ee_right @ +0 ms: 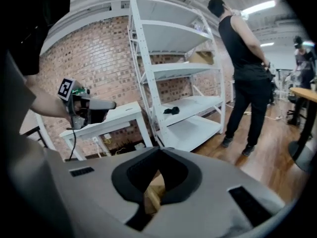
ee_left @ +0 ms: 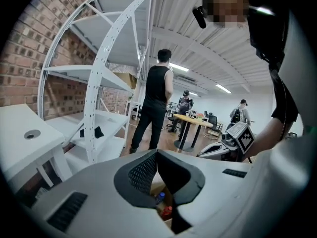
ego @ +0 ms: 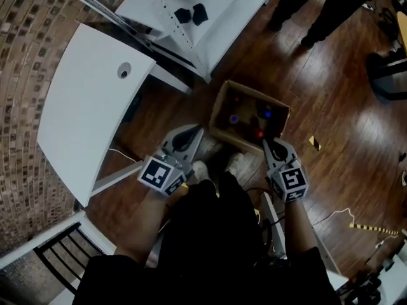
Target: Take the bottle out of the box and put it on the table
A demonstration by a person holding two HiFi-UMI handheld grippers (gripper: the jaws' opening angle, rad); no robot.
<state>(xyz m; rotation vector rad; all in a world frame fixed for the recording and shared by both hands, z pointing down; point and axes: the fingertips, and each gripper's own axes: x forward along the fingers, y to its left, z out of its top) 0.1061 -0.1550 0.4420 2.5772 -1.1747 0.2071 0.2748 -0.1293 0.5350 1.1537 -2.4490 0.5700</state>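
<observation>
Here's the box (ego: 230, 138), an open cardboard carton on the wooden floor (ego: 343, 113), and inside it stand several bottles: a blue-capped one (ego: 234, 118) near the middle, another blue cap towards the far right, and a red cap (ego: 259, 133) by the near wall. None of them is out; the white table (ego: 82, 113), with its round cable hole, stands just to the left of the box with its top bare. The left gripper (ego: 195, 130) sits off the box's near-left corner, and its own view looks past its tips down into the carton at a blue cap and a red cap. Its jaws are pressed together at the tips and hold nothing. The right gripper (ego: 270, 143) hangs over the near-right corner, jaws likewise fully closed and empty, with only cardboard showing beneath them in its own view. From above I can't tell whether either tool touches the box. The wearer's pale shoes (ego: 201, 169) stand just behind the carton, between the two grippers. Beyond the box rises a white shelving unit (ego: 210, 18) with two dark objects (ego: 191, 14) on one shelf. A person in black (ego: 324, 5) stands on the floor to its right, back turned to both gripper views. A brick wall runs behind the table and shelves.
</observation>
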